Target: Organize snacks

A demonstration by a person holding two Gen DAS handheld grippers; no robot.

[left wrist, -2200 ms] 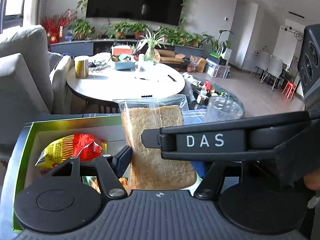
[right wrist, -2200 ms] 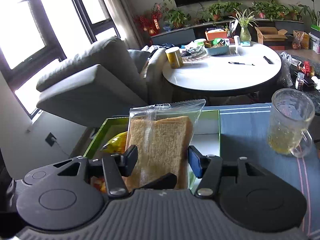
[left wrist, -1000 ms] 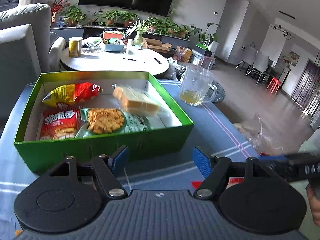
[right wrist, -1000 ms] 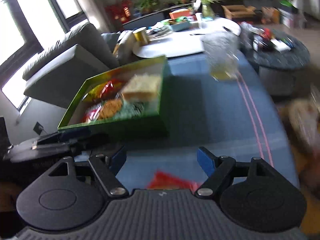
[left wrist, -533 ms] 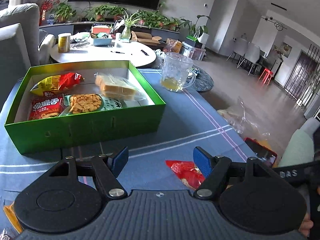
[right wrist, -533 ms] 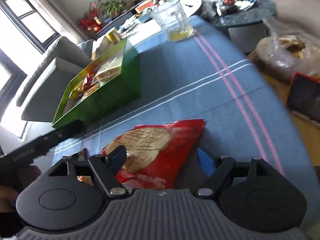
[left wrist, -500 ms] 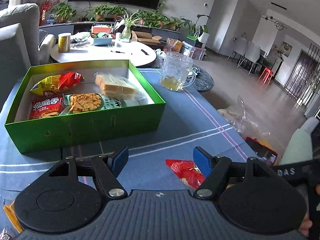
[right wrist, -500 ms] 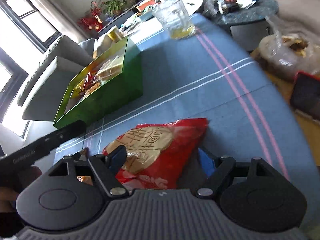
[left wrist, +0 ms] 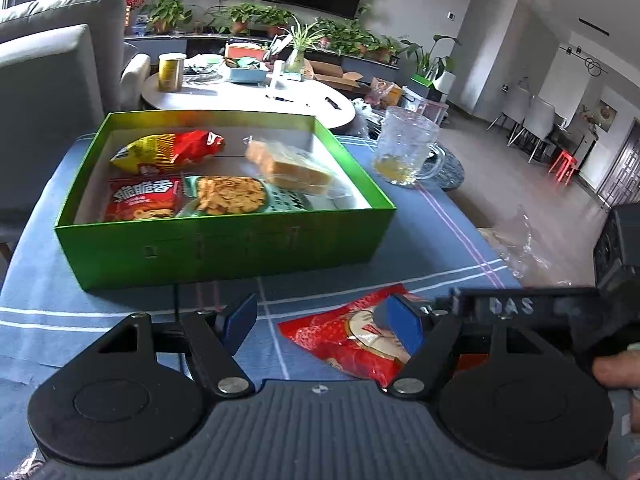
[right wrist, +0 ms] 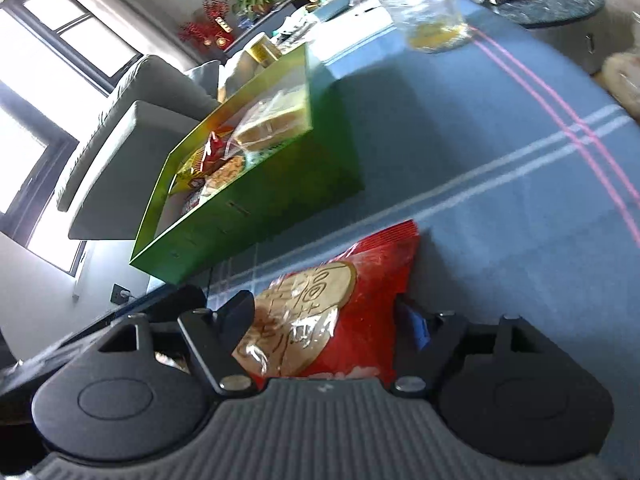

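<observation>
The lower end of the red snack bag [right wrist: 328, 312] is hidden behind the right gripper [right wrist: 330, 322] body in the right wrist view, and its right side is covered by the left gripper [left wrist: 318, 322] finger in the left wrist view. Whether the closing pads press the bag cannot be told. The glass mug [right wrist: 424, 4] is blurred and cut by the top edge. Only a fingertip of a hand [left wrist: 616, 368] is seen at the right edge
</observation>
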